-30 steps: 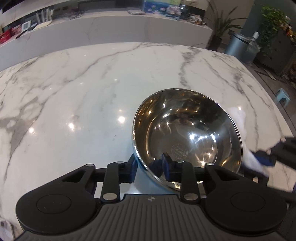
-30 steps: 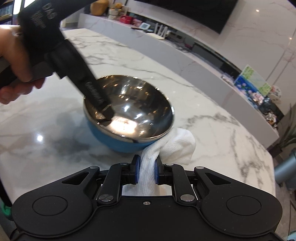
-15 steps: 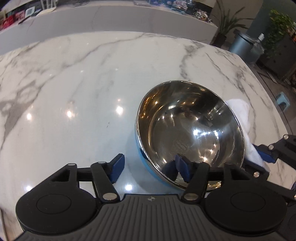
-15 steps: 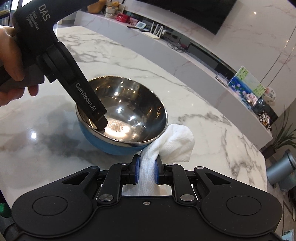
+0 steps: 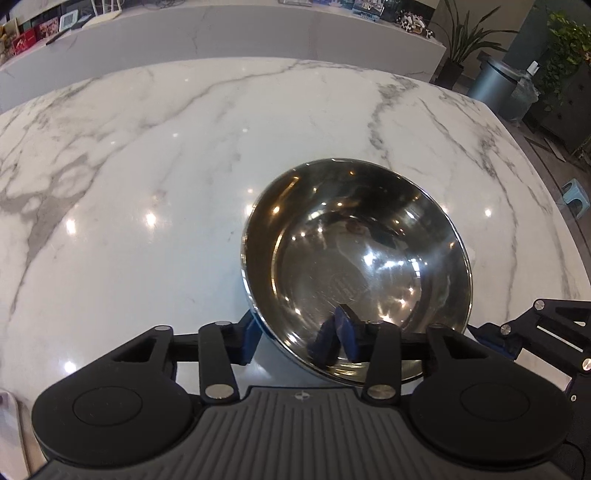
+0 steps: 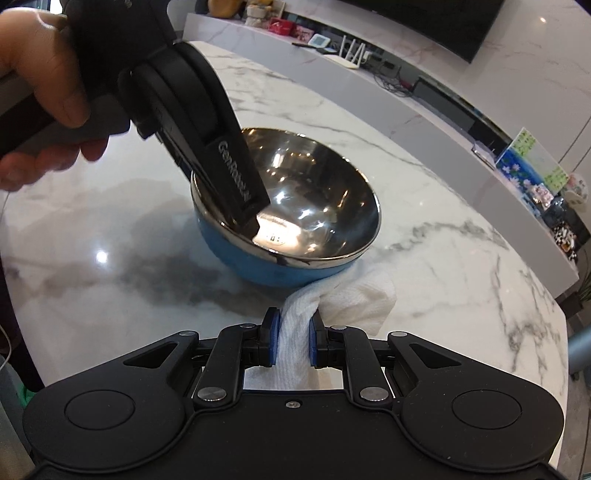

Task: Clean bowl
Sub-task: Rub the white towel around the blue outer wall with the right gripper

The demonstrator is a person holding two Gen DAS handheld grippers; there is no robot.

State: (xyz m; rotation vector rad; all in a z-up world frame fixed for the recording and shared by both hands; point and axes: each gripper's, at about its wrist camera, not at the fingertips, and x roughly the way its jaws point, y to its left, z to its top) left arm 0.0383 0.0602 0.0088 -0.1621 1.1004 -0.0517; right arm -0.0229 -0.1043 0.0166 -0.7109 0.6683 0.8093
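Both wrist cameras close above the marble table (image 5: 184, 166), sharing the bowl (image 5: 354, 258)

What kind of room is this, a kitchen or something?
Probably a home living or dining room, not clearly a kitchen. The bowl sits on a big marble table, a dark TV screen hangs on the wall above a long low shelf, and potted plants stand nearby.

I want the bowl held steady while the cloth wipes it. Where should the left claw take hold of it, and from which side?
Grip the thin rim of the bowl on the side nearest the left claw, coming down from above with one finger inside and one outside. The wall is too wide and rounded to span, and this side probably leaves the cloth in the right claw room.
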